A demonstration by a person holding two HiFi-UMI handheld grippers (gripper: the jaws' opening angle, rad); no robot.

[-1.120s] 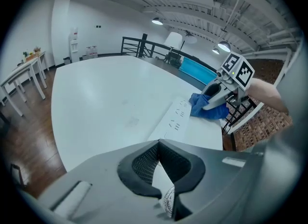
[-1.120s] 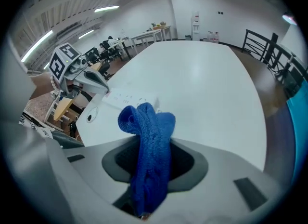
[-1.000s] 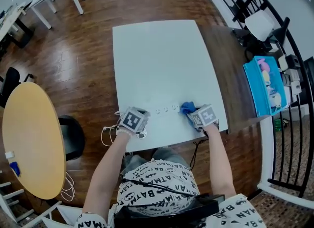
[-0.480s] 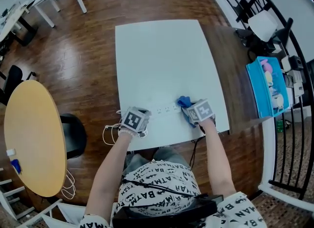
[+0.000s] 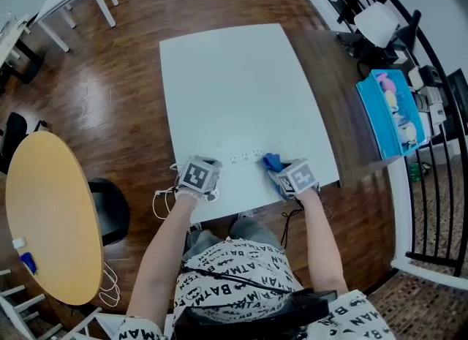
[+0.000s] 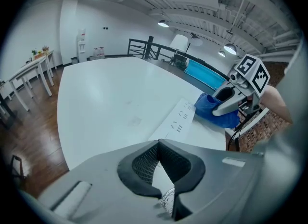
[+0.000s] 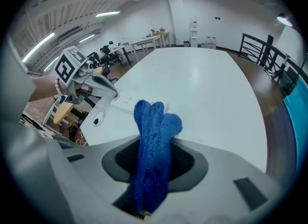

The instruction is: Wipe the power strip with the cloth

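A white power strip [image 5: 245, 159] lies near the front edge of the white table [image 5: 227, 82]. My left gripper [image 5: 216, 171] holds its left end, with the jaws shut on the strip [image 6: 180, 119] where its cord comes out. My right gripper [image 5: 277, 170] is shut on a bunched blue cloth [image 5: 272, 161], which rests on the strip's right end. In the right gripper view the cloth [image 7: 154, 141] sticks up between the jaws of the right gripper [image 7: 154, 158], and the strip [image 7: 103, 114] runs left towards the left gripper [image 7: 82, 78]. The left gripper view shows the cloth [image 6: 216, 110] beyond the strip.
A dark wooden desk [image 5: 344, 97] adjoins the table's right side, with a turquoise bin [image 5: 387, 112] and a black railing [image 5: 431, 156] beyond it. A round wooden table [image 5: 44, 214] stands at the left. White cord [image 5: 162, 201] hangs off the table's front left corner.
My right gripper has slid the blue cloth a little to the left along the strip. The left gripper has kept its hold on the strip's left end.
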